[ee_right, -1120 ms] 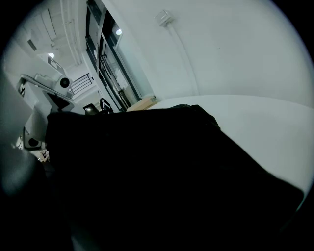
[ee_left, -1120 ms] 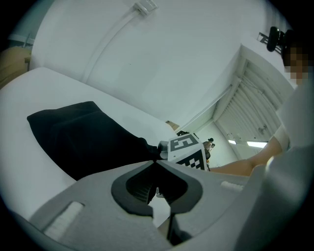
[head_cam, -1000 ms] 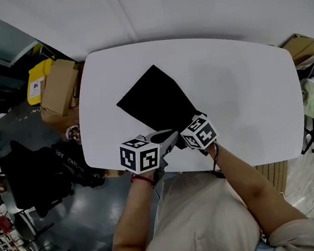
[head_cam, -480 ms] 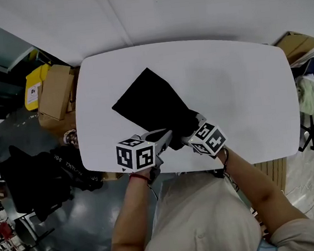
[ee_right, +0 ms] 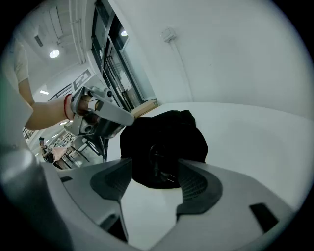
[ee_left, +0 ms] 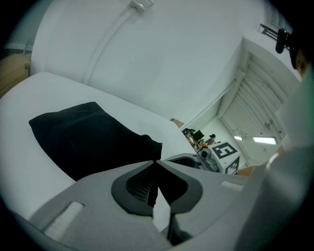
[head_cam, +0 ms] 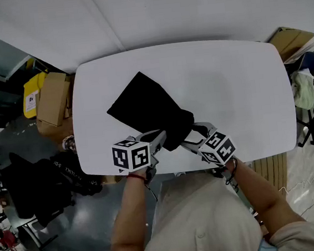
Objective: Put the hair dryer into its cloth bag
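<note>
The black cloth bag (head_cam: 146, 106) lies slantwise on the white table (head_cam: 242, 85), its bunched mouth end toward me. My left gripper (head_cam: 161, 137) is shut on the edge of that mouth; its tips (ee_left: 156, 163) meet right at the bag (ee_left: 88, 137). My right gripper (head_cam: 194, 135) stands open just in front of the mouth, its jaws having just been opening. Nothing is pressed between its pads (ee_right: 196, 184). In the right gripper view the bag (ee_right: 167, 137) gapes toward me, and a dark round part, apparently the hair dryer (ee_right: 159, 162), shows inside.
Cardboard boxes (head_cam: 51, 97) and a yellow container (head_cam: 30, 96) stand on the floor beyond the table's left edge. Another box (head_cam: 287, 39) and some clothes (head_cam: 303, 87) are at the right. Dark bags (head_cam: 35, 185) lie on the floor near my left side.
My right gripper has drawn back from the bag's mouth toward the table's near edge and to the right. The left gripper has stayed at the bag's edge.
</note>
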A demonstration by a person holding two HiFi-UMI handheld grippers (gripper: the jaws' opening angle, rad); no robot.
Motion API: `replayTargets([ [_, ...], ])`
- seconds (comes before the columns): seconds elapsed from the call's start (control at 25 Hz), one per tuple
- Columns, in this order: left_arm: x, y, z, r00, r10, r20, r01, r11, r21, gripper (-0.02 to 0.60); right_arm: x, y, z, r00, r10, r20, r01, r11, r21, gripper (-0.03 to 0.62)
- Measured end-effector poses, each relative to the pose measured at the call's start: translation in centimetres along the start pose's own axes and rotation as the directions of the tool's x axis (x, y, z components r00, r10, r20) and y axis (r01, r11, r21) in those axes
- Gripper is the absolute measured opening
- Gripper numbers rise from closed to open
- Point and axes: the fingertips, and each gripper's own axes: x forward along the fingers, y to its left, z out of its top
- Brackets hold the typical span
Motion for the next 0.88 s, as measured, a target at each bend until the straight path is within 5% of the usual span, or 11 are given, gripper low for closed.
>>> replayTargets([
  [0.4, 0.8, 0.8, -1.3, 0.999, 0.049, -0.022, -0.049, 0.999, -0.007, 0.020, 1.1, 0.6, -2.0, 0.994, -0.074, -0.076, 0.063, 0.988, -0.141, 0.238],
  [0.76, 1.1, 1.3, -1.6, 0.998, 0.063, -0.022, -0.064, 0.998, -0.029, 0.020, 4.0, 0.1, -1.9, 0.971, -0.182, -0.154, 0.119, 0.930, -0.347, 0.172],
  [0.88, 1.1, 1.1, -1.6, 0.998, 0.055, -0.023, -0.055, 0.998, -0.032, 0.020, 4.2, -0.1, -2.0, 0.964, -0.204, -0.168, 0.130, 0.919, -0.373, 0.093],
])
